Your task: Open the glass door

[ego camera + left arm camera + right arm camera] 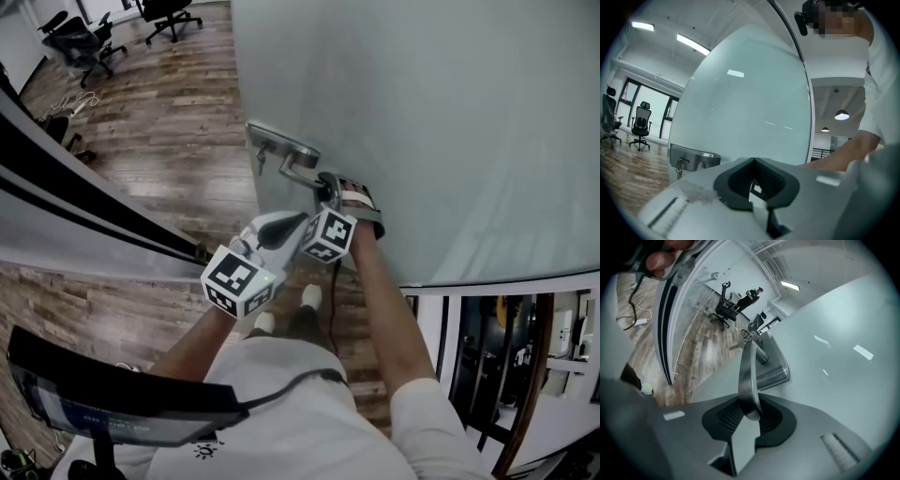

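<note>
The pale frosted glass door [422,112] fills the upper right of the head view, with its brushed-metal lever handle [300,170] near the frame's centre. The right gripper [749,416] has its dark jaws clamped on the lever's free end. Just lower left of it, the left gripper [753,161] has its jaws together and holds nothing.

My right gripper [327,187] tilted down, jaws clamped on the handle [747,376], arm stretched toward 11 o'clock. My left gripper [296,219] lay level, pointing to 1 o'clock, jaws together, empty.
</note>
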Motion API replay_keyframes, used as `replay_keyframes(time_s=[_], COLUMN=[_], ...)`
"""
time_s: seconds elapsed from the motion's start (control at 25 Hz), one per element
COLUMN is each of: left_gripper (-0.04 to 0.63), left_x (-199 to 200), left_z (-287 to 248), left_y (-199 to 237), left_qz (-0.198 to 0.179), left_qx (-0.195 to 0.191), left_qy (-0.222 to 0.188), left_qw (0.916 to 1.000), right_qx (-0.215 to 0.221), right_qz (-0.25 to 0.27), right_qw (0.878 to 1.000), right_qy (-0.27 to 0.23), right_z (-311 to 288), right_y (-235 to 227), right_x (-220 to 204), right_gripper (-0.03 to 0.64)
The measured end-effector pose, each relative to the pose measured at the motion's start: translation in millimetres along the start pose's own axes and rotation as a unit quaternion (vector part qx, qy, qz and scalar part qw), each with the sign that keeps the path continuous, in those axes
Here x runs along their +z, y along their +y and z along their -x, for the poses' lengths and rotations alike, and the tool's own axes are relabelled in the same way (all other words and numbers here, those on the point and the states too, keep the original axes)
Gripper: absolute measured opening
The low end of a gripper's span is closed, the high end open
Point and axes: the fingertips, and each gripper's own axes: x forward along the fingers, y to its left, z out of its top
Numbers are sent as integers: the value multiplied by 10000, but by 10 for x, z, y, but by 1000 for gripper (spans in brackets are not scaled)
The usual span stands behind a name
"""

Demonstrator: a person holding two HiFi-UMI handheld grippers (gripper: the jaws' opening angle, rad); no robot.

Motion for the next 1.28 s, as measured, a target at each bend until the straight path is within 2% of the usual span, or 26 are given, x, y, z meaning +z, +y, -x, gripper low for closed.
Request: replay_keyframes(time_s=[0.32,0.48,0.6,0.84,1.28], left_gripper=[3,3,3,3,2], left_x=[210,606,777,804,939], left_z=[-294,-687,-749,-944,-1177], left_y=[107,126,177,230,758], left_qz=[-4,-2,-8,-94,69], left_qx=[405,591,719,950,1653], left_qy=[-48,-25,-14,-34,-241], left_qw=[9992,9982,9974,9954,9859], right_qx=[61,121,182,185,-87], right_qz=[-175,-279,-333,-461,-821], right_qw=[9997,9995,9993,9988,9961], right_qy=[-155,-118,-64,8,320], right_z=[-41,-96,-147,-391,-904], right_y=[-212,-714,-910,-1084,-1605], right_x=[-7,-159,-142,-308,-633], right_gripper=[67,64,64,61,61])
